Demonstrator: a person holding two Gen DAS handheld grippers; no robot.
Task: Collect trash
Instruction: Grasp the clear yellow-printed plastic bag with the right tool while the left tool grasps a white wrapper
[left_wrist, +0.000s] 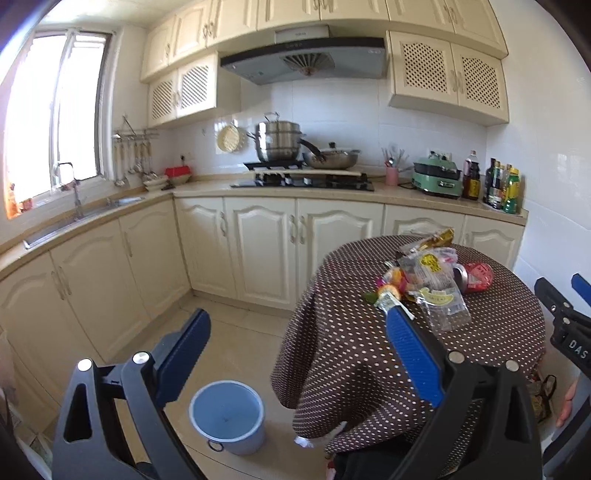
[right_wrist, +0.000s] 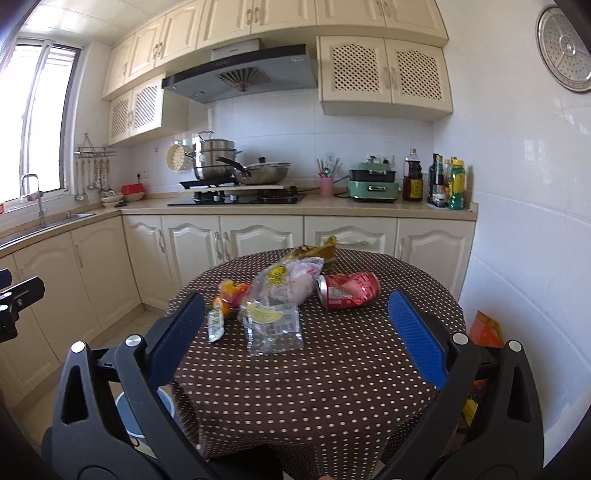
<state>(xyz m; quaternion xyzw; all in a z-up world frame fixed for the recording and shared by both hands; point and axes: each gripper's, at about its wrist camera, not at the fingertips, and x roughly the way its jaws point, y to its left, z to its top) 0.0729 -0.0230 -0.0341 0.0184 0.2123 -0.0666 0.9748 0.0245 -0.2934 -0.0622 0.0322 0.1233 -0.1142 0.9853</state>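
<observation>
A round table with a brown polka-dot cloth (right_wrist: 314, 369) carries a heap of trash: a crushed red can (right_wrist: 349, 290), clear plastic bags (right_wrist: 273, 325), a yellow wrapper (right_wrist: 314, 253) and small colourful wrappers (right_wrist: 231, 291). The same heap shows in the left wrist view, with the can (left_wrist: 478, 277) and the bags (left_wrist: 439, 302). A light blue bucket (left_wrist: 227, 415) stands empty on the floor left of the table. My left gripper (left_wrist: 295, 323) is open above the floor and the table's edge. My right gripper (right_wrist: 297, 310) is open, held before the heap with nothing between its fingers.
Cream cabinets and a counter run along the back and left walls, with a stove and pots (right_wrist: 236, 177), a green appliance (right_wrist: 373, 186), bottles (right_wrist: 448, 184) and a sink (left_wrist: 74, 218). An orange packet (right_wrist: 487, 326) sits by the right wall. Tiled floor (left_wrist: 236, 325) lies between cabinets and table.
</observation>
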